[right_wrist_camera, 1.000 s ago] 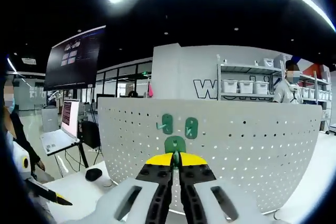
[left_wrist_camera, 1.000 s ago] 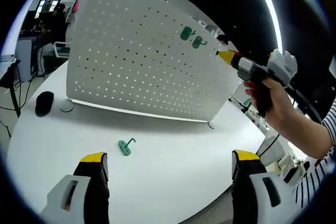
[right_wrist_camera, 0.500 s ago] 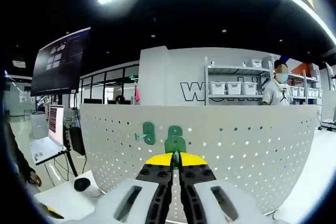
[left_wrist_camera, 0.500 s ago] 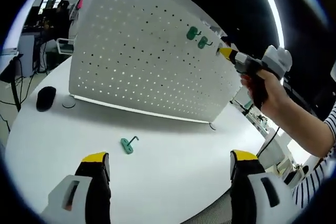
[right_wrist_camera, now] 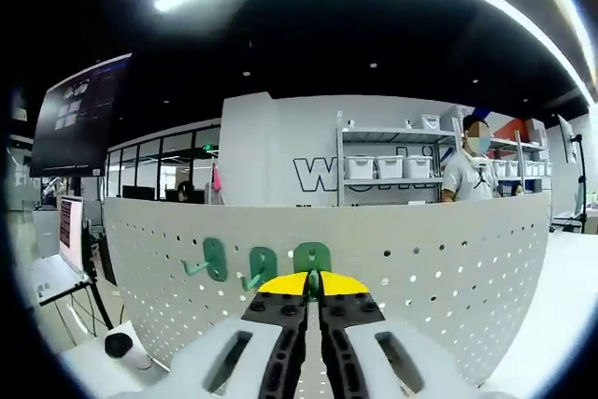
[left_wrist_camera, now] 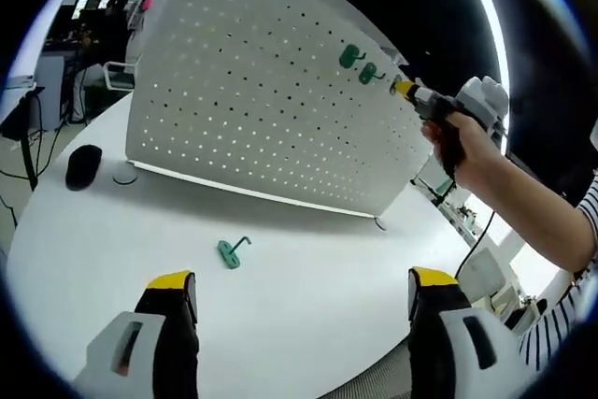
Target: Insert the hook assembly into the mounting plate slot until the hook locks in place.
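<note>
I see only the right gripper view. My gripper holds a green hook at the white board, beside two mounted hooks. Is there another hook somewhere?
Observer: Yes. One spare hook lies on the white table, in front of the pegboard.
Operator: Does the left gripper hold anything?
Observer: No. The left gripper is open and empty.
Operator: Where on the board is my gripper?
Observer: The right gripper, with its held hook, is at the board's upper right part, just right of the mounted hooks.

Two mounted hooks (right_wrist_camera: 238, 263) crowd the pegboard (right_wrist_camera: 448, 259) beside the held hook (right_wrist_camera: 312, 256).
</note>
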`<state>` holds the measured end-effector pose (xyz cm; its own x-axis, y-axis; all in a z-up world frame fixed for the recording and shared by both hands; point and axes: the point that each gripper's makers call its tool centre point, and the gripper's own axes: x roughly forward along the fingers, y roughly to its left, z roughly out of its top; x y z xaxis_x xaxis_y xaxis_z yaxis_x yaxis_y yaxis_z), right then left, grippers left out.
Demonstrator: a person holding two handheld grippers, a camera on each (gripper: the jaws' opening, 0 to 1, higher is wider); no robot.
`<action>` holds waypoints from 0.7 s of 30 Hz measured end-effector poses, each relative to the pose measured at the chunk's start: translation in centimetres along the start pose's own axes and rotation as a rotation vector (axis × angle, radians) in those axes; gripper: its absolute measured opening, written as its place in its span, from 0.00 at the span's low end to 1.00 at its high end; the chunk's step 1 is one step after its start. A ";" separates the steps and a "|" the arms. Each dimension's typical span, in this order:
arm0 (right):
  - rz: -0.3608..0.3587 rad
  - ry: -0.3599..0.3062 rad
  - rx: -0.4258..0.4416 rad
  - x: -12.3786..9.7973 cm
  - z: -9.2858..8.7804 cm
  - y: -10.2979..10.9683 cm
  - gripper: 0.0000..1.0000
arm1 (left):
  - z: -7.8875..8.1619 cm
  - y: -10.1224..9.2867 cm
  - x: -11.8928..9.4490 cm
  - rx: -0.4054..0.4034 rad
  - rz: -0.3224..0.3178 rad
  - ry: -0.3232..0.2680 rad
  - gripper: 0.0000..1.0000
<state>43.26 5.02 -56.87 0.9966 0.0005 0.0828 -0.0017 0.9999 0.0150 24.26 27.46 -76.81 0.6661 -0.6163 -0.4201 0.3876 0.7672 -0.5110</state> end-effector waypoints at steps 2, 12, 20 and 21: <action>-0.013 -0.008 -0.001 0.2 0.1 -0.2 0.00 | 0.0 0.0 0.0 -0.002 0.000 -0.001 0.95; -0.040 -0.032 -0.033 1.2 -0.1 0.0 0.00 | 0.1 0.4 0.1 -0.013 0.014 -0.009 0.94; -0.061 -0.025 -0.006 1.7 -0.8 -0.2 0.00 | 0.2 0.6 0.1 -0.024 0.017 -0.002 0.93; -0.062 -0.027 -0.007 1.7 -0.8 -0.2 0.00 | 0.2 0.5 0.1 -0.021 0.016 -0.002 0.93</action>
<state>45.01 4.87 -57.50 0.9921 -0.0622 0.1092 0.0610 0.9980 0.0138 24.69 27.82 -76.95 0.6734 -0.6038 -0.4266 0.3637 0.7730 -0.5198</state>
